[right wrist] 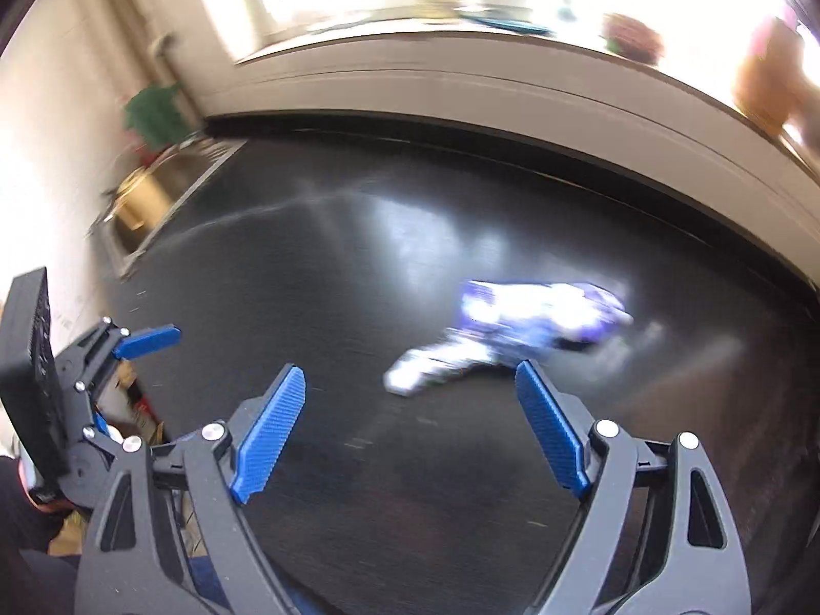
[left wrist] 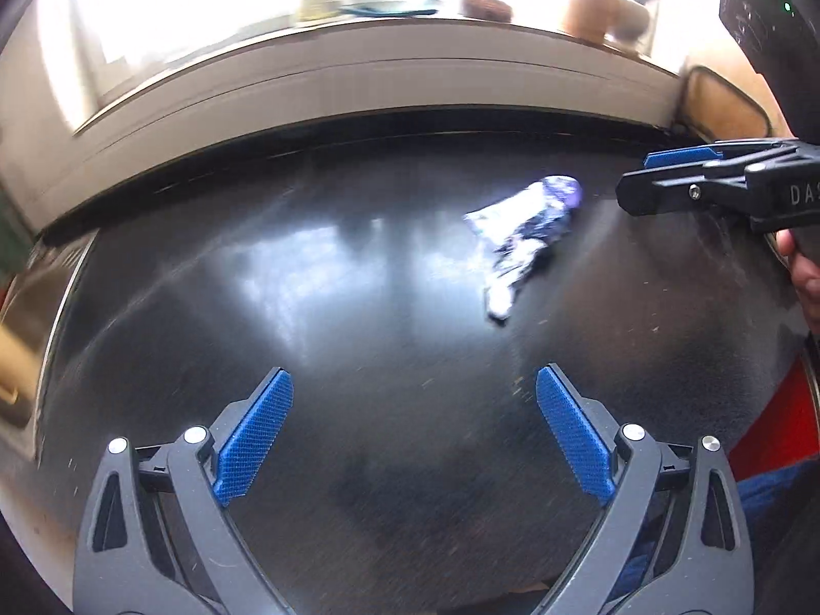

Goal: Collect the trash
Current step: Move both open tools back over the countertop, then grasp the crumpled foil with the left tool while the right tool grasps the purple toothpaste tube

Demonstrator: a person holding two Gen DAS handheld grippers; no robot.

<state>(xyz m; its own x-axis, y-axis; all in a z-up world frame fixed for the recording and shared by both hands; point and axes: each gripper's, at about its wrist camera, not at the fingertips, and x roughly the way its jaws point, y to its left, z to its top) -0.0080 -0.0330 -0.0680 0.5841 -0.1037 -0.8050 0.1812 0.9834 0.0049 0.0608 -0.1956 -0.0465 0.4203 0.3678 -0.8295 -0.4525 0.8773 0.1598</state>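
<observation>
A crumpled purple and silver wrapper (left wrist: 523, 236) lies on a glossy black countertop (left wrist: 287, 307). In the left wrist view my left gripper (left wrist: 414, 384) hangs open over bare counter, with the wrapper ahead and to the right. My right gripper (left wrist: 635, 189) enters that view from the right edge, just right of the wrapper. In the right wrist view the wrapper (right wrist: 507, 333) lies just beyond my right gripper (right wrist: 410, 382), which is open and empty. The left gripper (right wrist: 154, 335) shows at the lower left there.
A pale window sill (left wrist: 389, 72) with blurred pots and a blue dish runs along the back of the counter. A steel sink (right wrist: 154, 189) is set into the counter at the left. A tan board (left wrist: 717, 102) leans at the back right. Something red (left wrist: 779, 425) sits below the counter's right edge.
</observation>
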